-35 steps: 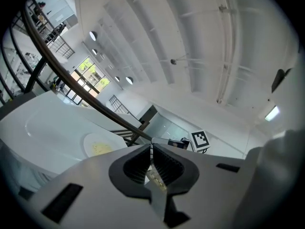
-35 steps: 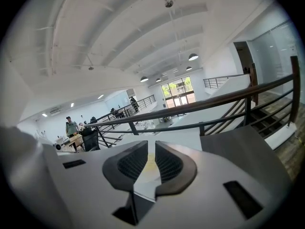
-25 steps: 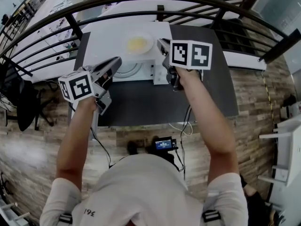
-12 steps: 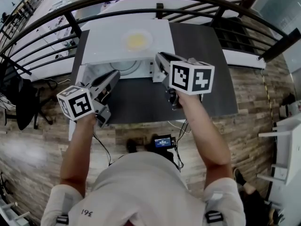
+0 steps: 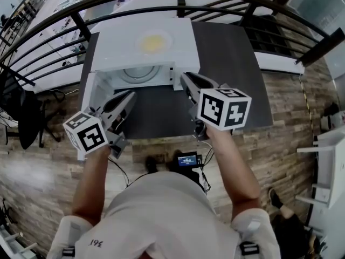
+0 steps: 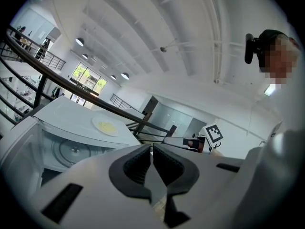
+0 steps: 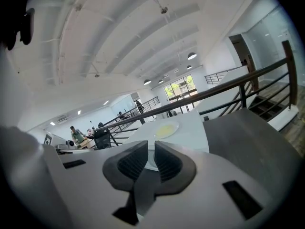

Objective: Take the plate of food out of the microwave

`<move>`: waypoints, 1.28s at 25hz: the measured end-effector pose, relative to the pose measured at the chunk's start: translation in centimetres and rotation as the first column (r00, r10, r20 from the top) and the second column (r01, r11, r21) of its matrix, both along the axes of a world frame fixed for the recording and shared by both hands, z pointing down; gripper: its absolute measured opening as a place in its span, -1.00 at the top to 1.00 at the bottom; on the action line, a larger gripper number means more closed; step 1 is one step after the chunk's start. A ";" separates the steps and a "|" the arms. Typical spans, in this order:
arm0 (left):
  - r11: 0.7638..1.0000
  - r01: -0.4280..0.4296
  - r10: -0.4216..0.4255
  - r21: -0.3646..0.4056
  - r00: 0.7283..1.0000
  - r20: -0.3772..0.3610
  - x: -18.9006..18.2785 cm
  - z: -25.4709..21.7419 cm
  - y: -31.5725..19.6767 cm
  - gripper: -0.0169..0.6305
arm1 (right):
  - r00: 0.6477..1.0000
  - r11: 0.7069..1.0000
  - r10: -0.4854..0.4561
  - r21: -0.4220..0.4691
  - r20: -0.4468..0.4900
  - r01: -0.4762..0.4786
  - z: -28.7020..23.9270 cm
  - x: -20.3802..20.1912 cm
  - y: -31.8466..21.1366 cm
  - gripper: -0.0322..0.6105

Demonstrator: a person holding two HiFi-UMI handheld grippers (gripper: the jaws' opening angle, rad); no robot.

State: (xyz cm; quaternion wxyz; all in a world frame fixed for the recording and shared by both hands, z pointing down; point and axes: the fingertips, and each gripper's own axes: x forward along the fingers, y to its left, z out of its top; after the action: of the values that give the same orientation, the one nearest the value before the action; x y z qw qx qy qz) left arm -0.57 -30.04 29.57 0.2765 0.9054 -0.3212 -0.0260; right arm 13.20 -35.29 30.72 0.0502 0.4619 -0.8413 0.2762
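Round white plate of yellow food (image 5: 152, 42) sits atop the open white microwave (image 5: 116, 52), apparently already taken out. The left hand-held gripper (image 5: 128, 96) and right hand-held gripper (image 5: 187, 79) hang clear of it, jaws together and empty.

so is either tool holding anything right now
Nothing. Left tool and right tool are both shut and empty; the plate sits on top of the microwave.

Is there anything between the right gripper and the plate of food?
Nothing visible does. The plate sits on top of the microwave, and the right gripper, jaws together and empty, points at it from the front. Only open air and the microwave's bare top lie between them.
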 end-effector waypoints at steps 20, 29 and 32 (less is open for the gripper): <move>0.992 0.125 -0.125 0.011 0.992 0.012 3.0 3.8 5.0 0.89 | 0.987 0.995 -0.100 -0.032 -0.126 0.097 6.9 2.9 5.4 0.77; 0.987 0.151 -0.153 0.049 0.987 0.041 2.4 5.0 8.5 0.89 | 0.981 0.993 -0.115 0.009 -0.157 0.118 7.3 2.1 9.1 0.77; 0.989 0.136 -0.139 0.057 0.989 0.047 1.7 5.2 9.8 0.89 | 0.984 0.995 -0.101 0.010 -0.149 0.104 7.2 1.2 10.3 0.77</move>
State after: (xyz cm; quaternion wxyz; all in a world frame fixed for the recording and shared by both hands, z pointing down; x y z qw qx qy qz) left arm 1.17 -20.20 34.72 0.2416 0.8885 -0.3889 -0.0308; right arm 14.36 -24.99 37.97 0.1225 0.4378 -0.8604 0.2305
